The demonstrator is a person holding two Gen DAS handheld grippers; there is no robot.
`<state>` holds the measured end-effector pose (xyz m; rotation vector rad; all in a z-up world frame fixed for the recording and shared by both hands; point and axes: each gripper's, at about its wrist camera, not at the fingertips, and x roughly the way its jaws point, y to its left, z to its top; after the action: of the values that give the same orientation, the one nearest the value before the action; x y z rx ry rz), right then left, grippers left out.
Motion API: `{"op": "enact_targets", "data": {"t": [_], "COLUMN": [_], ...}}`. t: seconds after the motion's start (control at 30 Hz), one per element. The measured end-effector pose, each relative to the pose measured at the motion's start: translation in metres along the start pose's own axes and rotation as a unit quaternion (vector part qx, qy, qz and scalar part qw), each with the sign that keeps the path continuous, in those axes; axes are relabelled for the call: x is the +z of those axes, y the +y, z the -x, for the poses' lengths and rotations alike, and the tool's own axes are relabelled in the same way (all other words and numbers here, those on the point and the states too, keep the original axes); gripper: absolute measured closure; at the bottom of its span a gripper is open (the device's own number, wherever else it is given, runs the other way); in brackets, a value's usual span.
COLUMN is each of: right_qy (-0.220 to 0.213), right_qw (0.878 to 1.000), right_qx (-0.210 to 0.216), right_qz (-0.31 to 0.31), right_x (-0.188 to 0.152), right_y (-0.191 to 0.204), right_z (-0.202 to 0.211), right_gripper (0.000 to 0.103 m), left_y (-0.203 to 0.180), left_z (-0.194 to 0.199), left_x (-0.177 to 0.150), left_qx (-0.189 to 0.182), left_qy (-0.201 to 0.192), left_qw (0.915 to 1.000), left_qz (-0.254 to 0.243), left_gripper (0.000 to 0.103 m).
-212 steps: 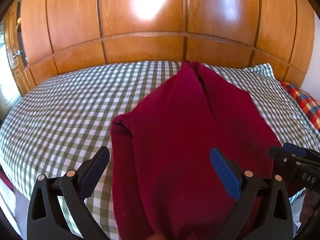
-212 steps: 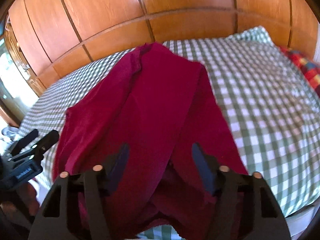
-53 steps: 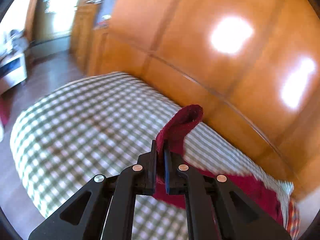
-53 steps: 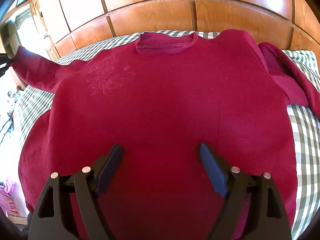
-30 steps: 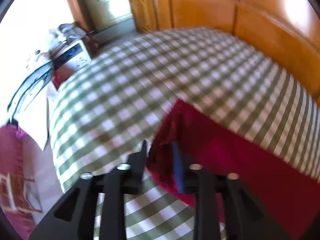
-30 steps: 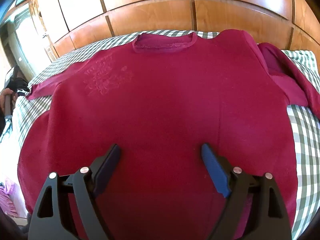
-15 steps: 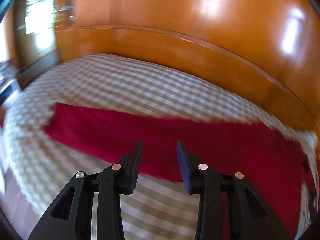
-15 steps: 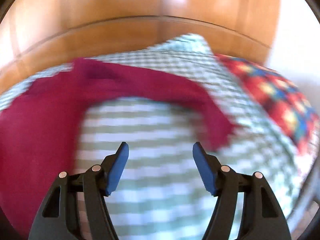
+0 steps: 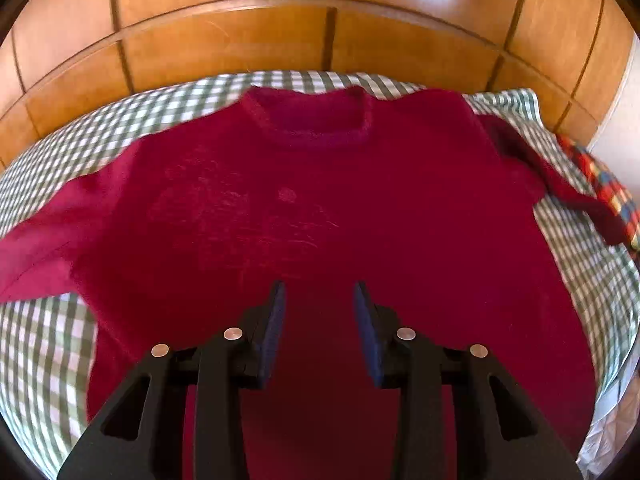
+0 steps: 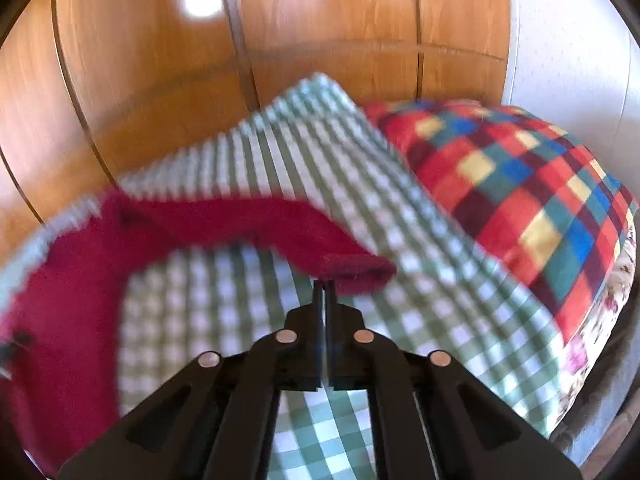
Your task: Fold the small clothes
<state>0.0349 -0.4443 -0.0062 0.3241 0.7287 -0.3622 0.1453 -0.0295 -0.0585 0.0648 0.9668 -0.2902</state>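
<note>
A dark red sweater [image 9: 312, 216] lies flat, neck away from me, on the green checked bedspread [image 9: 44, 344]. Its left sleeve [image 9: 36, 252] stretches out to the left. My left gripper [image 9: 319, 300] is open and empty, hovering over the lower body of the sweater. In the right wrist view the right sleeve [image 10: 248, 220] runs across the bedspread [image 10: 224, 304], and my right gripper [image 10: 325, 285] is shut on the sleeve cuff [image 10: 356, 272] at its near edge.
A wooden panelled wall [image 9: 320, 32] runs behind the bed. A multicoloured checked pillow [image 10: 520, 188] lies just right of the cuff, also at the right edge of the left wrist view [image 9: 604, 188]. The bed edge drops off at the right.
My left gripper let go of the left sleeve, which now lies flat, and swung back over the sweater body. My right gripper moved right to the other sleeve and closed on its cuff.
</note>
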Motion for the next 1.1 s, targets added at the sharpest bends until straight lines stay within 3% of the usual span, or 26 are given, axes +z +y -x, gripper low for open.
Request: {"op": "enact_targets", "data": {"t": [0.13,0.27,0.33,0.37,0.5,0.63,0.7,0.77,0.87,0.97,1.1], "right_qy": [-0.057,-0.085,-0.076,-0.062,0.023,0.061,0.061,0.037,0.014,0.033,0.071], "right_qw": [0.997,0.995,0.995,0.995,0.985,0.976,0.975,0.975,0.976,0.973,0.963], "right_qx": [0.026,0.010,-0.014,-0.049,-0.144,-0.166,-0.152,-0.136,-0.102,-0.023,0.006], "right_qz": [-0.038,-0.054,-0.056,-0.053,-0.093,-0.127,-0.147,-0.169,-0.192,-0.228,-0.261], "right_x": [0.049,0.091,0.112,0.121,0.127,0.115,0.111,0.105,0.087,0.058,0.033], "right_y": [-0.019,-0.030,-0.036,-0.039,-0.073,-0.103,-0.115,-0.123,-0.123,-0.119,-0.114], "right_z": [0.036,0.032,0.009,-0.011,-0.085,-0.128,-0.130,-0.116,-0.087,-0.082,-0.103], "right_gripper": [0.103,0.103,0.103,0.103,0.103,0.099,0.080,0.048,0.046,0.044,0.043], "left_y": [0.004,0.011,0.012,0.012,0.013,0.014,0.014,0.013,0.013,0.011,0.013], "left_z": [-0.013,-0.019,-0.020,-0.021,-0.023,-0.024,-0.025,-0.025,-0.027,-0.027,-0.025], "left_x": [0.003,0.005,0.005,0.005,0.005,0.006,0.006,0.006,0.005,0.006,0.005], "left_qx": [0.002,0.001,0.002,0.004,0.005,0.006,0.007,0.008,0.012,0.013,0.010], "left_qy": [0.014,0.020,0.021,0.022,0.025,0.027,0.029,0.028,0.025,0.023,0.023], "left_qw": [0.9998,0.9995,0.9995,0.9995,0.9993,0.9992,0.9992,0.9993,0.9993,0.9992,0.9991], "left_qz": [0.013,0.023,0.023,0.022,0.026,0.027,0.026,0.025,0.026,0.029,0.034], "left_gripper": [0.069,0.069,0.069,0.069,0.067,0.065,0.065,0.063,0.061,0.060,0.060]}}
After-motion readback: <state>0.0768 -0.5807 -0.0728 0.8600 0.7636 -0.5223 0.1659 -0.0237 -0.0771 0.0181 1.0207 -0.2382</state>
